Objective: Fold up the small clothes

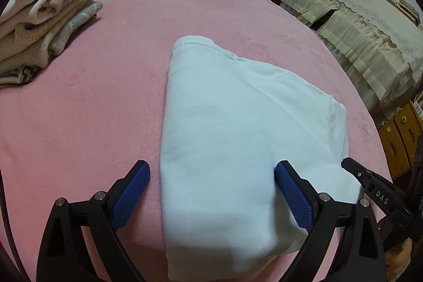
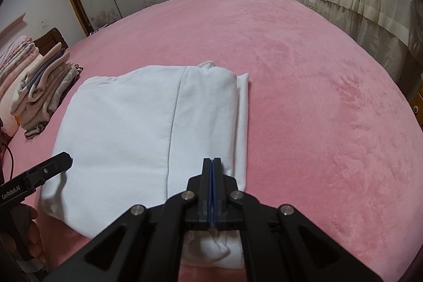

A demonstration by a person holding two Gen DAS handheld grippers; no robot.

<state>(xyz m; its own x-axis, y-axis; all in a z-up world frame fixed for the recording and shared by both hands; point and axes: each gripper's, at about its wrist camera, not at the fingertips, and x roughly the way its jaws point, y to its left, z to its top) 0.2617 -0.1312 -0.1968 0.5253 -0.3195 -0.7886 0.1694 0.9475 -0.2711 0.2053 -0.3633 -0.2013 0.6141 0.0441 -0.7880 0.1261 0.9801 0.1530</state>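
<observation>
White garment (image 1: 238, 123) on pink bed (image 1: 92, 110): soft, light, limp; best pinched at near hem corners. Left gripper (image 1: 212, 173) spread wide astride it; right gripper (image 2: 212, 163) closed, seemingly empty.

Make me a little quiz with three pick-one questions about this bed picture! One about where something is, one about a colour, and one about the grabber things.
1. Where is the pile of folded clothes?
A. on the bed, off to the left of the white garment
B. on top of the white garment
C. on the floor

2. What colour is the blanket on the bed?
A. green
B. pink
C. black

3. How do the two grippers stand?
A. both wide open
B. both shut
C. left open, right shut

Answers:
1. A: the pile sits on the blanket near the left edge, apart from the white garment.
2. B: the cover is pink all round the garment.
3. C: the left gripper has its blue pads spread wide either side of the garment's near part, while the right gripper has its pads pressed together.
</observation>
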